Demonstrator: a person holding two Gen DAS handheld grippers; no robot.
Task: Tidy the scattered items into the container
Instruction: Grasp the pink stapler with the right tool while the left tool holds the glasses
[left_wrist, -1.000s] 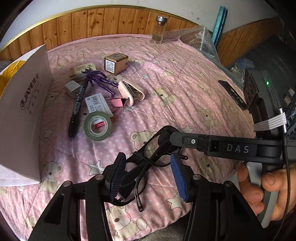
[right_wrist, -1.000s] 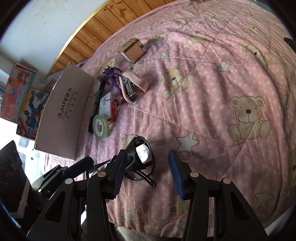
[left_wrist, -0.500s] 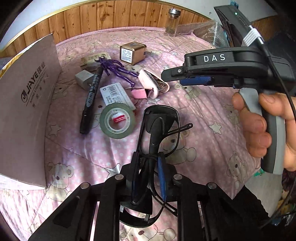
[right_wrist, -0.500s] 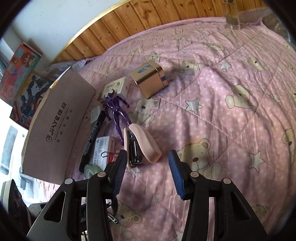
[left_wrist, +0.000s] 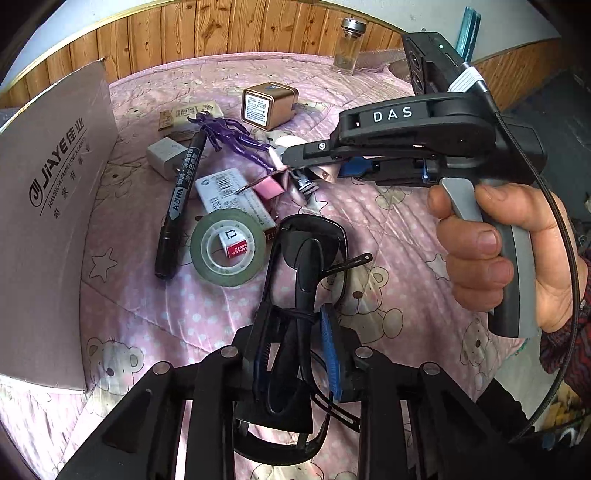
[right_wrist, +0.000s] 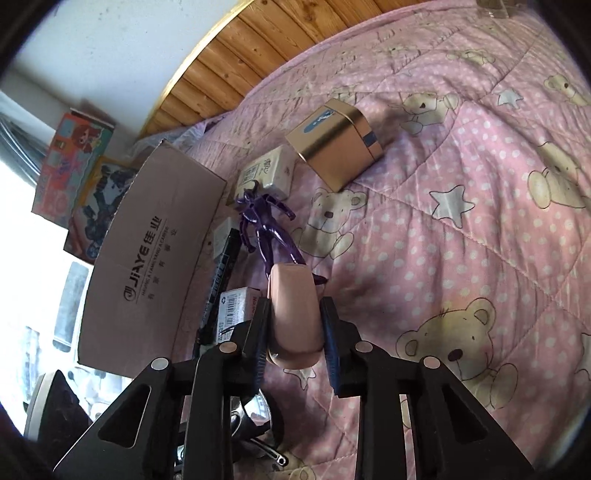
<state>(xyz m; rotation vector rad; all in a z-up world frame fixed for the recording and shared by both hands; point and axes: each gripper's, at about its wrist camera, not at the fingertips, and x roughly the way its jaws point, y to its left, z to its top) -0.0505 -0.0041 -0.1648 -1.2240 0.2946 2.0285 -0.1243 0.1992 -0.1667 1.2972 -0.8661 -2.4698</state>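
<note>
The left gripper has its jaws drawn nearly together, pads pressing something dark between them. The right gripper points forward and down, its jaws narrowed onto a pink body wedged between the 2 pads. In the left wrist view, the person's right hand wraps the grey handle, 1 finger on the trigger.

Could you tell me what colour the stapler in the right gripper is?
Pale pink stapler, clearest in the right wrist view.
</note>
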